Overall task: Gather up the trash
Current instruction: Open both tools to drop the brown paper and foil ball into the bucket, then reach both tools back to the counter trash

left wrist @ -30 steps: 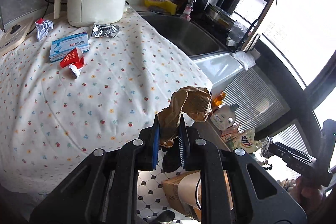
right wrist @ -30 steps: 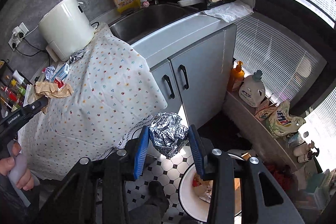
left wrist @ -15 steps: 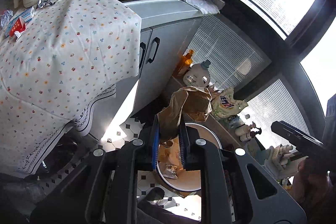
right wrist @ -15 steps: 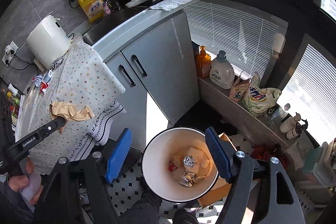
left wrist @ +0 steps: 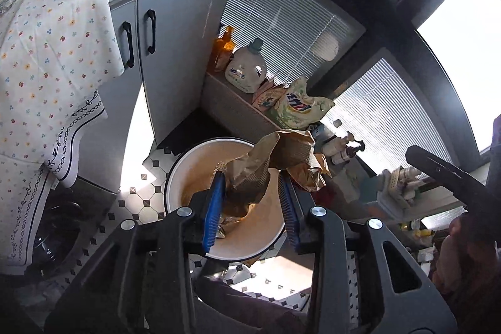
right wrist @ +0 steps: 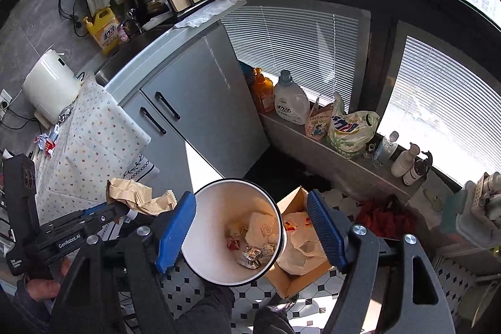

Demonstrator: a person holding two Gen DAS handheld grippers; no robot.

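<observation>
Trash, a crumpled brown paper bag (left wrist: 266, 165), hung between the pads of my left gripper (left wrist: 252, 202) above the white bin (left wrist: 178, 177). Those jaws had just been opening and stood apart, the right pad clear of the paper, so the bag sat loose against the left pad. My right gripper (right wrist: 250, 227) was spread wide and empty over the same bin, where foil (right wrist: 250, 255) and wrappers lay. A cardboard box (right wrist: 291, 280) stood just beside it.
</observation>
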